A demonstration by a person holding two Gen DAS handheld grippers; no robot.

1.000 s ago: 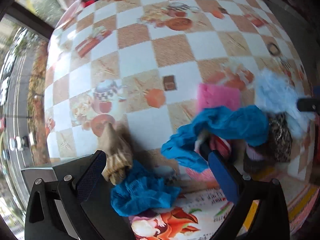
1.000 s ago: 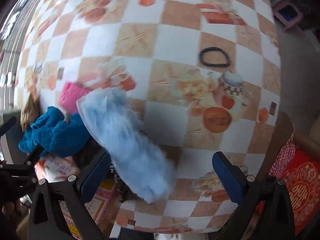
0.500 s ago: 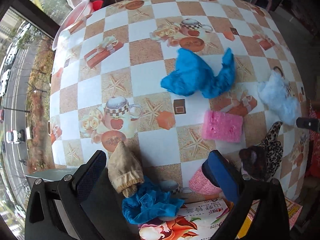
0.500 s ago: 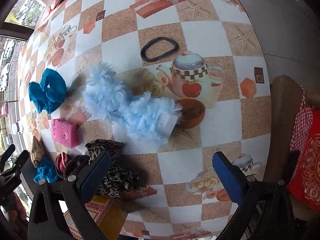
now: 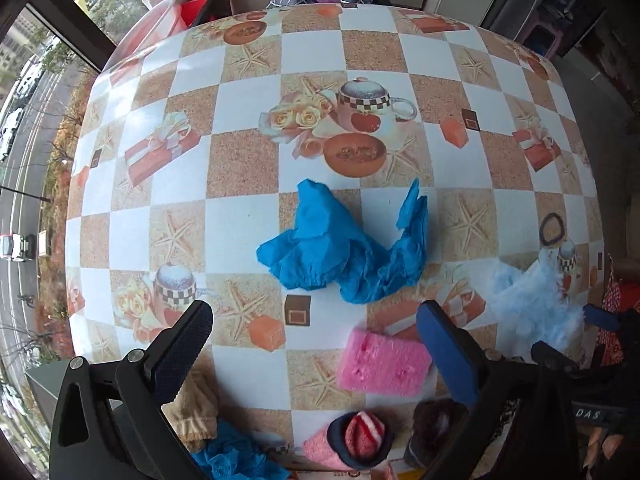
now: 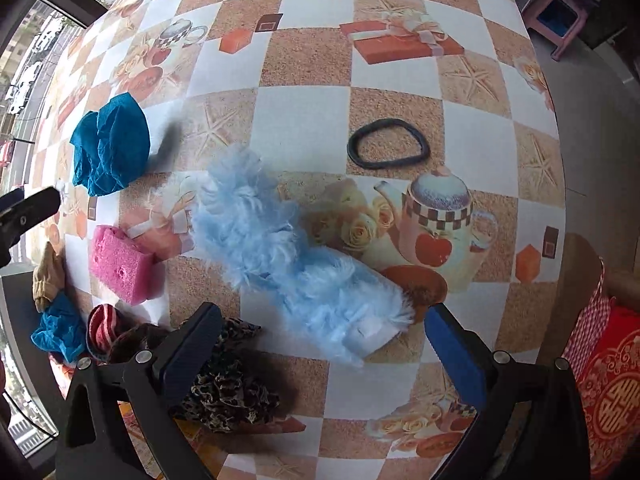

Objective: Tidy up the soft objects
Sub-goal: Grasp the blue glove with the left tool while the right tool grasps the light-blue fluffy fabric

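The right tool [image 6: 316, 344] gapes empty above a fluffy light-blue piece [image 6: 288, 252] lying on the checked tablecloth [image 6: 304, 128].

Your left black two-finger gripper with dark blue textured pads [image 5: 314, 332] hangs above the table with its jaws spread wide and nothing between them; your right black two-finger gripper with blue pads [image 6: 322, 338] is likewise parted and empty; its fingertip shows at the left view's right edge.
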